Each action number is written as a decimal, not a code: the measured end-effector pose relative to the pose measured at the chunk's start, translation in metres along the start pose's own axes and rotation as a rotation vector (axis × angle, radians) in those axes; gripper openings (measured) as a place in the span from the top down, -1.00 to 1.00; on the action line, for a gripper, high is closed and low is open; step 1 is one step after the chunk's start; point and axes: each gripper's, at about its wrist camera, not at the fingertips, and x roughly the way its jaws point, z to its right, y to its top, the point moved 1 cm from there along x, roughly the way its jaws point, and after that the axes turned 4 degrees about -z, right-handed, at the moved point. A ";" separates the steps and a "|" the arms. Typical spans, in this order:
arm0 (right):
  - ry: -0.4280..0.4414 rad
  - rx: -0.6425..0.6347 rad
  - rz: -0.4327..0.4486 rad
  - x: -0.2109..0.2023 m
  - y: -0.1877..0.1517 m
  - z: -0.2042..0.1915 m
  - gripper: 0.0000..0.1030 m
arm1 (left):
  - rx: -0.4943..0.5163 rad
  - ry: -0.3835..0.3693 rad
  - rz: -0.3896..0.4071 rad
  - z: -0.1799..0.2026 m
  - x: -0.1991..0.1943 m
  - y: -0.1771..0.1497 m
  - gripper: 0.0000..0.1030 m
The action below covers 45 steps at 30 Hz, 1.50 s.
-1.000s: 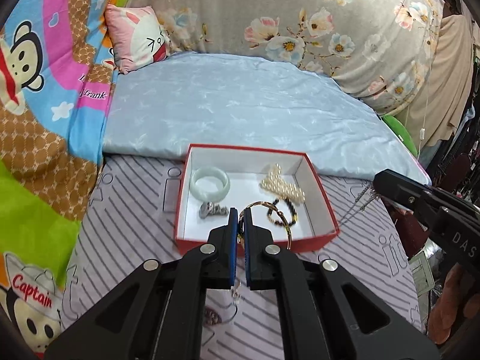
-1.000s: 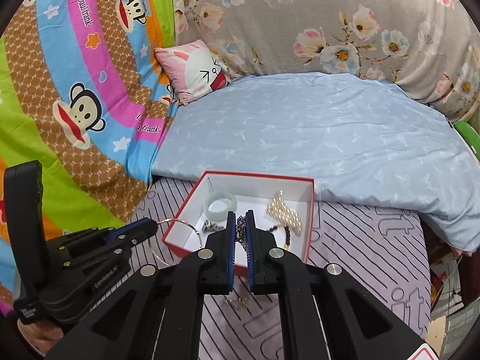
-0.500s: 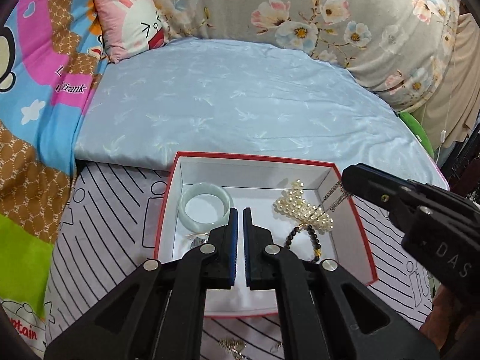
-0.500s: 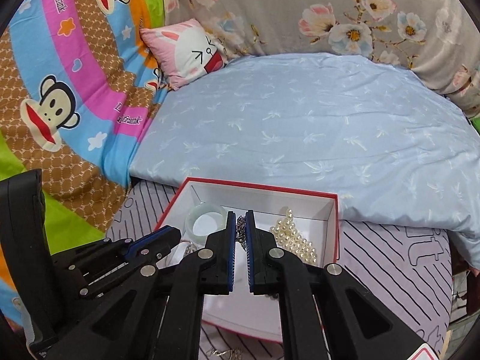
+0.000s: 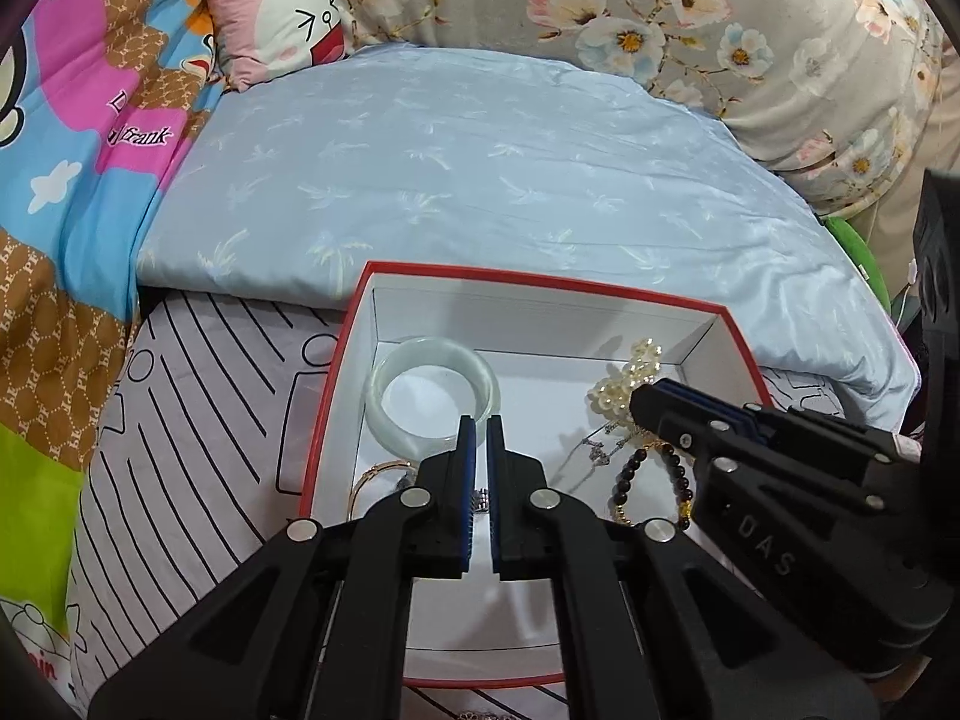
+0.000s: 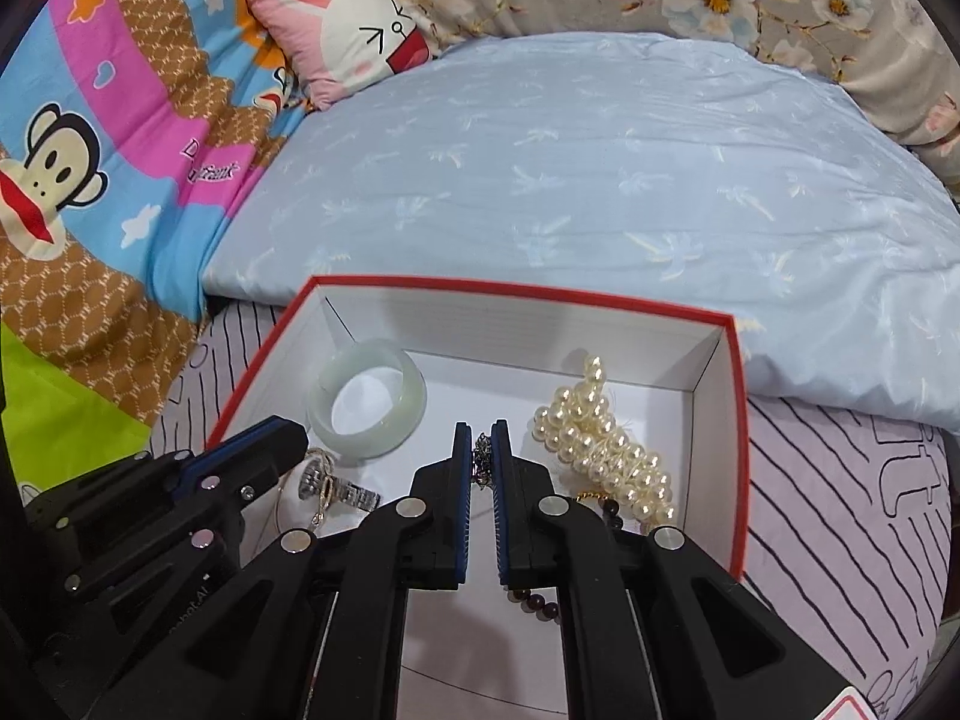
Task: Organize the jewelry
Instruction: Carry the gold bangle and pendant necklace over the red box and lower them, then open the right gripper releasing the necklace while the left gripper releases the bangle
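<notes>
A red box with a white inside sits on the striped sheet. It holds a pale jade bangle, a pearl strand, a dark bead bracelet, a gold hoop and a silver watch. My left gripper is over the box near the bangle, jaws nearly closed, nothing seen between them. My right gripper is shut on a thin chain necklace, low inside the box.
A light blue quilt lies right behind the box. A colourful monkey-print cover and a pink bunny pillow are at the left. A floral cushion runs along the back. More small jewelry lies on the sheet below the box.
Both grippers have moved forward and down over the box. The gold hoop has left my left gripper and lies in the box. The right gripper has carried the chain into the box.
</notes>
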 end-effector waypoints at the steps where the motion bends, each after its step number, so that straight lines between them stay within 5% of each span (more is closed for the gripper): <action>1: -0.005 -0.003 0.000 0.001 -0.002 -0.001 0.84 | -0.001 0.003 -0.004 -0.001 0.002 -0.001 0.95; 8: -0.033 -0.012 0.012 0.000 -0.010 -0.002 0.40 | -0.006 0.024 -0.019 -0.002 0.009 -0.005 0.94; 10: -0.040 -0.011 0.018 -0.003 -0.012 -0.002 0.28 | -0.010 0.035 -0.023 -0.003 0.011 -0.006 0.78; 15: -0.040 0.014 0.031 -0.010 -0.017 0.006 0.25 | -0.014 0.064 -0.015 -0.004 0.009 -0.009 0.33; 27: -0.069 0.025 0.064 -0.045 -0.035 0.010 0.20 | 0.016 0.067 0.015 0.002 -0.018 -0.017 0.30; 32: -0.087 0.038 0.088 -0.075 -0.056 0.017 0.18 | 0.012 0.080 0.038 -0.005 -0.044 -0.026 0.10; 45: -0.117 0.091 0.066 -0.127 -0.148 0.023 0.18 | 0.001 0.134 -0.006 -0.039 -0.092 -0.107 -0.02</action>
